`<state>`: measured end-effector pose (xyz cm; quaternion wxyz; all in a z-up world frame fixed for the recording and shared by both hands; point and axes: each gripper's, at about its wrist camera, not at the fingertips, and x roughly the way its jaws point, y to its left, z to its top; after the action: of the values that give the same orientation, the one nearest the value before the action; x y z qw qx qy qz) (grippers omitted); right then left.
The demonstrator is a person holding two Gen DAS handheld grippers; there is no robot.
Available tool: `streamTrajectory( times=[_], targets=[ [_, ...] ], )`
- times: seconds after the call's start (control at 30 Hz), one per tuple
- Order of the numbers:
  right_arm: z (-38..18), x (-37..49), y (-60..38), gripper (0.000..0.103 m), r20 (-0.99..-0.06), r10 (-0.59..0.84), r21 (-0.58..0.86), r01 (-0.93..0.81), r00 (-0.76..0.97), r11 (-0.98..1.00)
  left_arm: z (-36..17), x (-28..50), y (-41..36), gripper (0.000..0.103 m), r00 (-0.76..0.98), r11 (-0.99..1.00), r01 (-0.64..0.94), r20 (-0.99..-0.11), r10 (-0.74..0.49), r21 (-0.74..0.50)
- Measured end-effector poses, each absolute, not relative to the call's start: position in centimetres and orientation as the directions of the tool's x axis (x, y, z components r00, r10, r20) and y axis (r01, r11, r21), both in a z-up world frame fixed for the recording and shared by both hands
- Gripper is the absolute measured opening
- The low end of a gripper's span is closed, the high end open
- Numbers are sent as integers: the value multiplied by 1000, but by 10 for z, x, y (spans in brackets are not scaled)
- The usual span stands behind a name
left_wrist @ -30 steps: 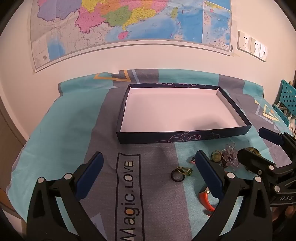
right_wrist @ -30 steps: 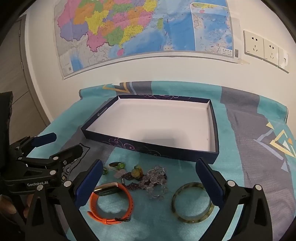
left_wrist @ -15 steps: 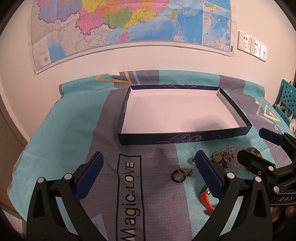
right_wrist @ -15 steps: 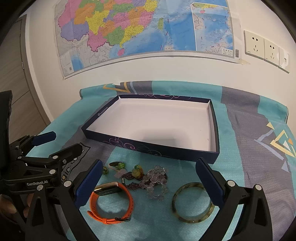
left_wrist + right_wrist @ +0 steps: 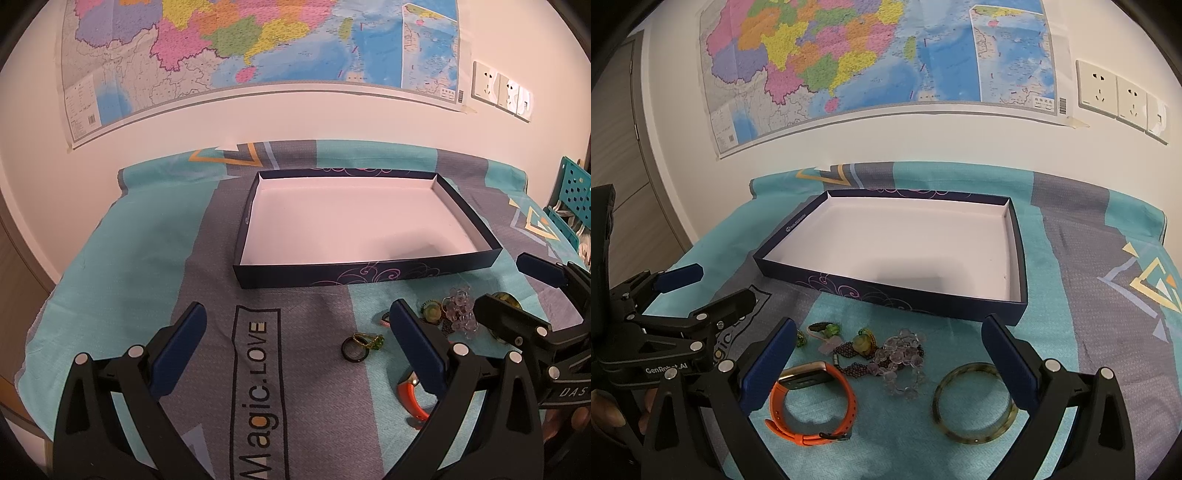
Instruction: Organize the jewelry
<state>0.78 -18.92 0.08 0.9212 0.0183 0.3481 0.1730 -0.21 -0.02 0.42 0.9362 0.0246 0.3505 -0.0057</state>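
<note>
With both your left gripper (image 5: 295, 334) and right gripper (image 5: 890, 350) spread wide and holding nothing, watch the tangled clear-bead bracelet (image 5: 901, 356) before the shallow navy cardboard box (image 5: 849, 286): lifting it may drag neighbouring pieces.

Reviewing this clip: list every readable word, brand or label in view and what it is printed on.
"Magic.LOVE": printed on the tablecloth.
"GenRobot.AI": on the left hand-held gripper, seen from the right wrist.
"DAS": partial lettering on the right hand-held gripper, cut off.
Wall map text, its barcode label and the box side logo: too small to read.
</note>
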Motion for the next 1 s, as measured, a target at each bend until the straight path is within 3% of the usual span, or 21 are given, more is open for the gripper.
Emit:
streamTrajectory(
  times=[1.0],
  targets=[
    [0, 8, -193, 97, -633, 331, 159, -301, 700, 940, 0, -4, -8, 97, 751, 998, 40, -660, 2, 49]
  ],
)
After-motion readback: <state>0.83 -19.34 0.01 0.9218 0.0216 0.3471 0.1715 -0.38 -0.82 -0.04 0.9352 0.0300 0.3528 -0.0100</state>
